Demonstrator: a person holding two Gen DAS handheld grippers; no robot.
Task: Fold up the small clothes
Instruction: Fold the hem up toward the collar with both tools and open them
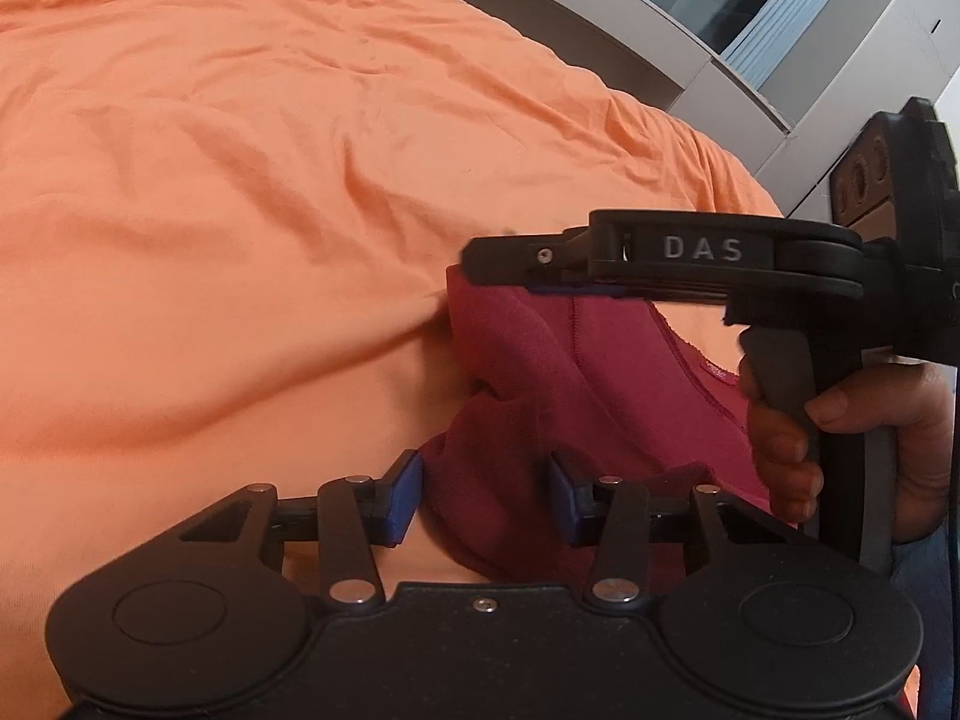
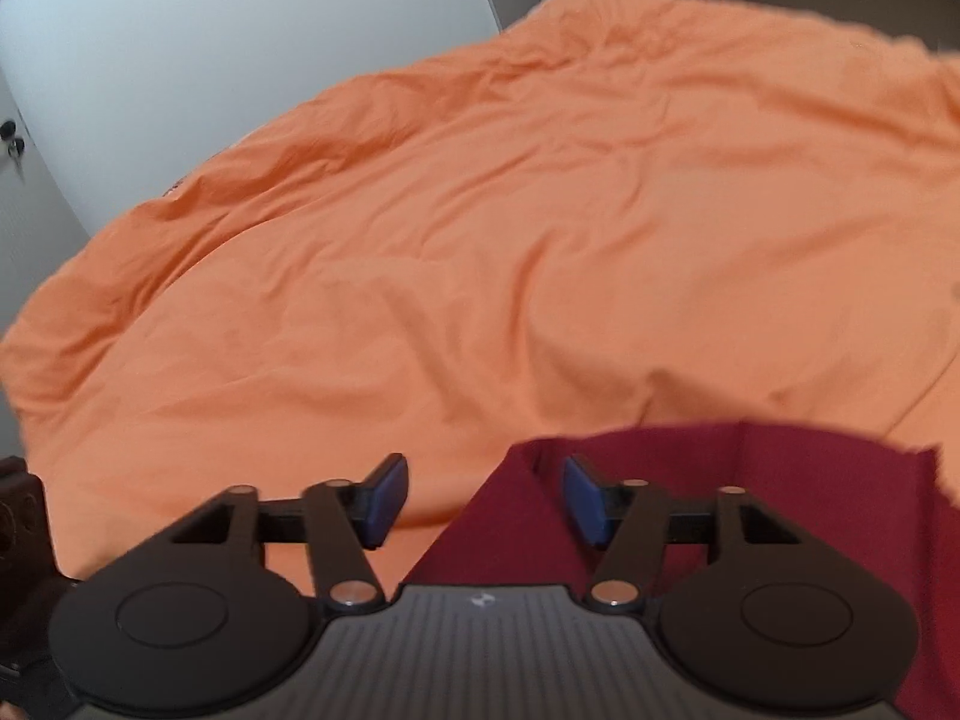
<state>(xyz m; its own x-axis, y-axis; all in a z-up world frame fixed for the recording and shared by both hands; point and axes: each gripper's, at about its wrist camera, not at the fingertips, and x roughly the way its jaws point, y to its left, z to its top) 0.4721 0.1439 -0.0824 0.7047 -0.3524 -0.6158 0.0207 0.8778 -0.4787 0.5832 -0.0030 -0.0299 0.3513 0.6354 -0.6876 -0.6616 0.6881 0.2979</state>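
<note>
- Two hand-held grippers work over a dark red garment (image 1: 540, 360) lying on an orange bed sheet (image 1: 210, 210).
- Garment: small, knit-looking, w/ a stitched seam and a lace-like trim along one edge. It sits at the near edge of the bed, bunched and partly folded, not flat.
- Left gripper (image 1: 485, 501), seen from its own cam: black frame, blue pads, jaws roughly half open. A raised fold of the red fabric lies in the gap between them. Right-side pad (image 1: 564, 498) looks to be touching the cloth; left-side pad (image 1: 403, 501) sits just beside the fabric edge w/ orange sheet behind it. Not clamped on the fold as far as the view shows.
- Right gripper (image 1: 480, 261), in the left cam: seen side-on, black, marked "DAS", its tip above the far upper corner of the garment. Its jaw gap can't be judged from this angle.
- Right hand (image 1: 852, 450) wraps the gripper's handle, fingers curled round the grip, at the right edge of the view.
- Right gripper (image 2: 485, 501), own cam: jaws apart, a bit more than halfway. Left-side pad (image 2: 384, 501) over bare sheet; right-side pad (image 2: 585, 501) against a standing edge of red cloth, which spreads off to the right and under the frame. Gap itself mostly shows sheet, so no grip visible. View is slightly blurred.
- Background: pale wall and cabinet fronts (image 2: 150, 30) beyond the bed; grey unit and window (image 1: 750, 0) in the left cam.
</note>
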